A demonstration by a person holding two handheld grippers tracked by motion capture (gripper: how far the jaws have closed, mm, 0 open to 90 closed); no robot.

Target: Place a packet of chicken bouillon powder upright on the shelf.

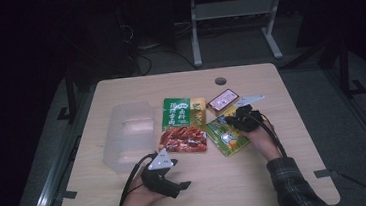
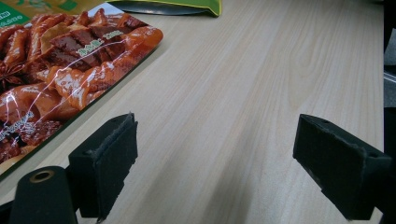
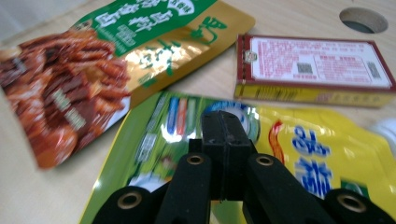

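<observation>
My left gripper (image 1: 176,174) rests near the front of the table, jaws wide open (image 2: 215,163) with bare wood between them. Just beyond its left jaw lies a large green-and-gold pouch (image 1: 183,125) with a picture of red meat (image 2: 56,70). My right gripper (image 1: 231,120) hovers over a yellow-green pouch (image 1: 227,138), its jaws pressed together (image 3: 225,126) with nothing visible between them. The yellow-green pouch (image 3: 303,158) lies flat under it. A small red-and-yellow box (image 1: 222,100) sits just behind, label up (image 3: 313,65).
A clear plastic container (image 1: 126,135) stands left of the meat pouch (image 3: 93,60). A round cable hole (image 1: 220,81) is near the table's far edge (image 3: 363,19). Bare wood (image 1: 219,190) runs along the front between the person's two forearms.
</observation>
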